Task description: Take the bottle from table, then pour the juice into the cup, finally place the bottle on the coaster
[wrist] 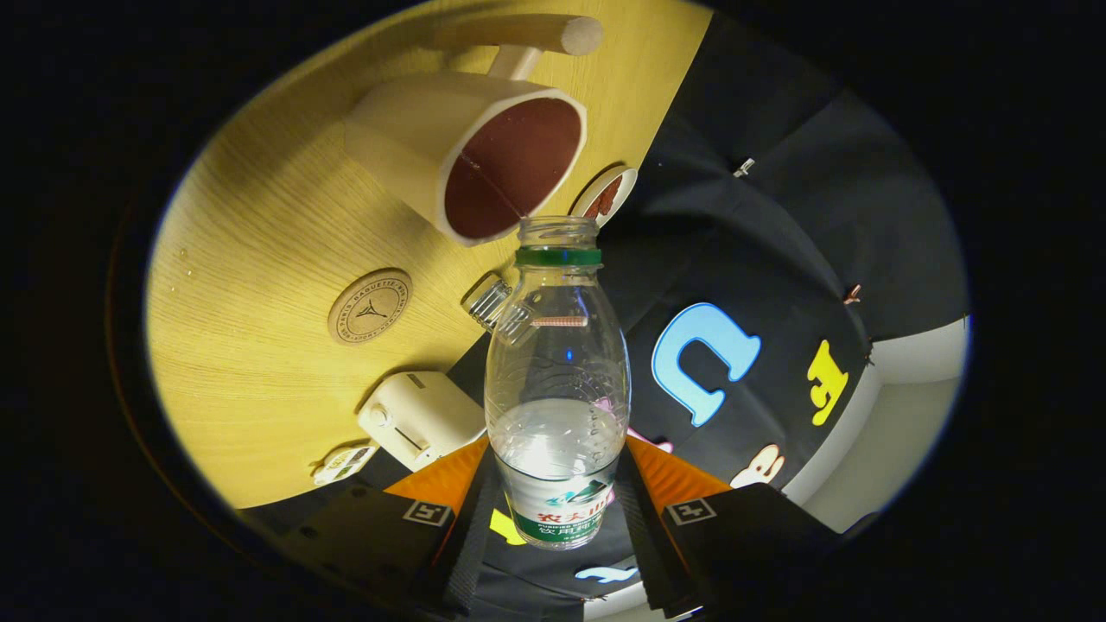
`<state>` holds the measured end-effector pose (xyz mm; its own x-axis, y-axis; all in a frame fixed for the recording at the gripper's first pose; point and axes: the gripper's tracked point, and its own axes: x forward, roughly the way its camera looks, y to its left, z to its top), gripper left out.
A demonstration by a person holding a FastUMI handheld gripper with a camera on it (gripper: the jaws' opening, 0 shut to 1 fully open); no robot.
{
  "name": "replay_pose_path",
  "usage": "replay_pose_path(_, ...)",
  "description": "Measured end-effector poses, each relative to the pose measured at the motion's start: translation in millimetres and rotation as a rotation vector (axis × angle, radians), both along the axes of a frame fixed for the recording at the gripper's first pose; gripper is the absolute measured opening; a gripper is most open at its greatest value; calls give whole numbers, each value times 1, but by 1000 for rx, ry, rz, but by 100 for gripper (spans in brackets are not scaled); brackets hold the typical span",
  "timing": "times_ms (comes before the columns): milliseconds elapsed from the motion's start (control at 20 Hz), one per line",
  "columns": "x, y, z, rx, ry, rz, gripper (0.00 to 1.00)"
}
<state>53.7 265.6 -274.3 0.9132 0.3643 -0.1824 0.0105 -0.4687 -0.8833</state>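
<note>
1. My jaws (557,518) are clamped on the bottle (557,380), one finger pressing each side of its lower, labelled part.
2. The bottle is clear plastic, uncapped, with a green ring at the neck. Clear liquid sits in the part nearest me, and the rest looks empty.
3. The whole scene is tilted: the yellow wooden worktop (251,259) slants across my view, so I am holding the bottle rolled well over to one side.
4. Its open mouth sits just at the rim of the cup (467,147), a cream cup with a dark reddish inside and a handle on its far side.
5. A round wooden coaster (370,306) lies flat on the worktop beside the cup, apart from the bottle.
6. Near the worktop's edge are a small white boxy device (423,417), a clear ribbed cap-like piece (491,301) and a small round lid (605,194).
</note>
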Motion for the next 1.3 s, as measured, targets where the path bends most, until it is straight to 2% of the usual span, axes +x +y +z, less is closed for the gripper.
replay_pose_path(200,-3,-4,-1,-1,1,17,75)
replay_pose_path(450,-4,-9,-6,15,47,-12,75)
replay_pose_path(600,-8,-12,-13,92,115,-48,75)
replay_pose_path(800,-13,-22,-30,216,227,-137,75)
replay_pose_path(950,-26,-30,-47,395,367,-225,75)
replay_pose_path(1150,-34,-25,-55,765,591,-366,75)
replay_pose_path(1300,-37,-8,-46,1034,726,-376,75)
